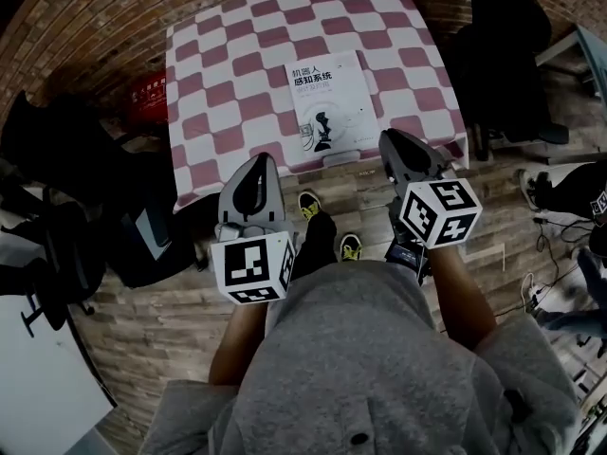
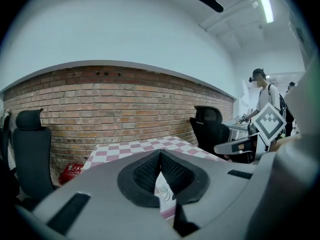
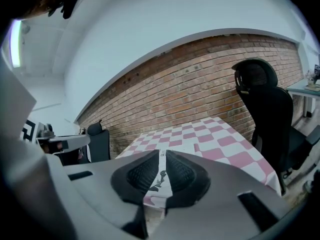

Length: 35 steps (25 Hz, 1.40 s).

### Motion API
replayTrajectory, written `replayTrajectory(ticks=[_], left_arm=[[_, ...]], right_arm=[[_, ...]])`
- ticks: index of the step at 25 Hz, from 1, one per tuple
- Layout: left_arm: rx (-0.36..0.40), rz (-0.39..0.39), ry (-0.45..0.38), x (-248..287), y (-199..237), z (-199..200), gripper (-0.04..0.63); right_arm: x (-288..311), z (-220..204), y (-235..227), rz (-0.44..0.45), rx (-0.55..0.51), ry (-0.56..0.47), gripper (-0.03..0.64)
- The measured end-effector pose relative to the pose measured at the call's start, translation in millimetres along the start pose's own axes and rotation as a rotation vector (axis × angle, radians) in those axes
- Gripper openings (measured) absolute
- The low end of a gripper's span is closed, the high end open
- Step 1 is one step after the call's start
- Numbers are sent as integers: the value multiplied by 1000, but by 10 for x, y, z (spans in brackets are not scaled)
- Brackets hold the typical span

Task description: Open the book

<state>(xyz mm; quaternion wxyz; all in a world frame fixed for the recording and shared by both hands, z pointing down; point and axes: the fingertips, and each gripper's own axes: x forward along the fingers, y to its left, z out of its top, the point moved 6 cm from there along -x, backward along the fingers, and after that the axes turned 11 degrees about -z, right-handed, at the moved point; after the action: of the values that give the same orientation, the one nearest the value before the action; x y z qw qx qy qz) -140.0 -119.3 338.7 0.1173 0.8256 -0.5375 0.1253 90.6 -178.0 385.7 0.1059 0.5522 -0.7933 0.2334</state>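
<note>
The place reads as a shared office or lab workroom: a bare brick wall (image 2: pixel 125 99) under white plaster, black high-backed office chairs (image 3: pixel 260 109) standing about, a desk (image 3: pixel 306 89) at the side, a ceiling strip light (image 2: pixel 263 4), cables (image 1: pixel 548 224) loose on the wood-plank floor (image 1: pixel 152 320), a small table (image 1: pixel 237 74) under a pink-and-white checked cloth, and a person (image 2: pixel 265 100) standing in the background

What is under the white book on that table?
A pink-and-white checkered tablecloth, which shows beside and beyond the book. The book lies closed and flat, so anything directly beneath it is hidden.
</note>
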Motion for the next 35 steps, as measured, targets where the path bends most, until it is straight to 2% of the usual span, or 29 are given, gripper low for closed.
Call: replayTrajectory(ticks=[5,10,20,35], left_arm=[[-21,-16,32,158,173,-63,8],[-32,-34,58,303,313,-132,8],[-45,-47,111,536,559,-237,8],[-53,-83,177,880,759,-343,8]], right_arm=[[229,-104,-126,-48,32,60,109],[447,-267,-232,-79,43,124,130],[799,-579,-355,-109,60,239,135],[1179,-862,-604,-184,59,343,147]])
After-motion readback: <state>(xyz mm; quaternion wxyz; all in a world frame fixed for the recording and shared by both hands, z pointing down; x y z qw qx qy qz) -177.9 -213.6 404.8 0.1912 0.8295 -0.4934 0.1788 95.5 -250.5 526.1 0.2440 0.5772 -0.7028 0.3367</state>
